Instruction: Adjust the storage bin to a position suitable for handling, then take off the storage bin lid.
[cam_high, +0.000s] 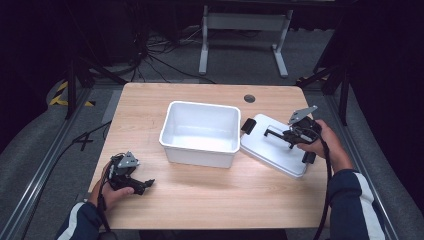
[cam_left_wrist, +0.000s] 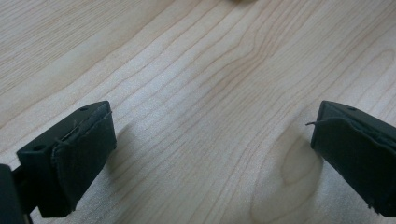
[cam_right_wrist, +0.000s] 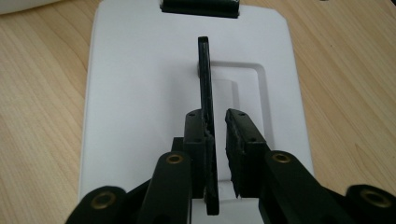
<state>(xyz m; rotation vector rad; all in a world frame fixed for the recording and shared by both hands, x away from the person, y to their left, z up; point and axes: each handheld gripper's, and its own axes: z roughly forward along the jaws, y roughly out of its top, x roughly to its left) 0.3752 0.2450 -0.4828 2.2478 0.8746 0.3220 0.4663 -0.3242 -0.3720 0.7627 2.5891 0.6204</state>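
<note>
White lid (cam_high: 274, 146) w/ black handle (cam_right_wrist: 205, 102), flat, right of tub (cam_high: 201, 132)

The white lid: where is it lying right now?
In the high view the white lid lies flat on the table's right side, beside the open white bin, with the right gripper at its handle.

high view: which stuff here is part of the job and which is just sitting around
In the job:
- white lid, flat on the table
- its black handle, between the right gripper jaws
- white bin, open

Just there:
- left gripper, open over bare table
- grey cable hole
</note>
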